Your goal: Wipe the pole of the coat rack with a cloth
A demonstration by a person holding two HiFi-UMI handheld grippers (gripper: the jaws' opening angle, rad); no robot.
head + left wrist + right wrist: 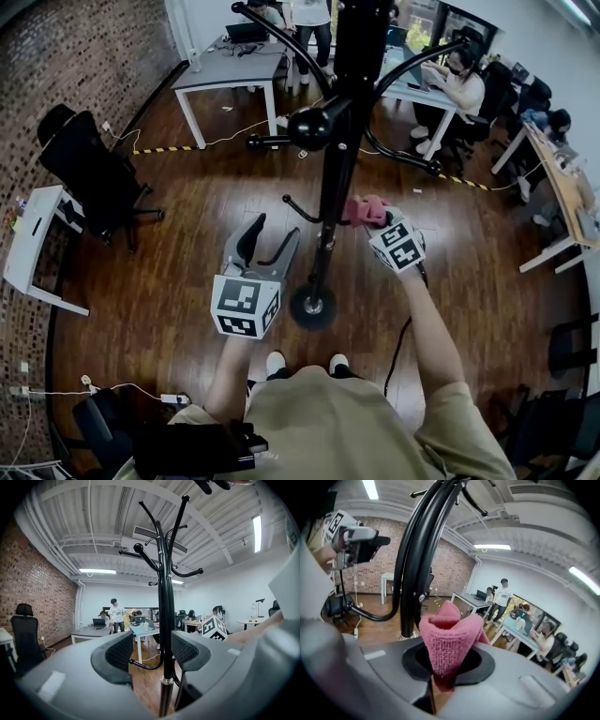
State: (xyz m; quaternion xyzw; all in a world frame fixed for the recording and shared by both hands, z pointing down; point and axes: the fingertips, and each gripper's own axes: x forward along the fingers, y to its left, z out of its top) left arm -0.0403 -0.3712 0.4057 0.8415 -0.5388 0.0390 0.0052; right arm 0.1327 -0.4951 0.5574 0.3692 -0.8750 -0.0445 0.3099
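The black coat rack pole [336,178] rises from its round base [312,306] on the wood floor. My right gripper [360,215] is shut on a pink cloth [367,208], which sits just right of the pole at mid height. In the right gripper view the folded cloth [449,639] stands out of the jaws, with the pole [415,573] close on its left. My left gripper [267,246] hangs open left of the pole, holding nothing. In the left gripper view the pole [165,620] shows through the gap of the left gripper [150,651].
Curved hooks [309,124] stick out from the pole at several heights. A black office chair [89,173] and white side table [33,244] stand at left. Desks [230,70] with seated people [459,84] are behind. A cable [403,333] lies near the base.
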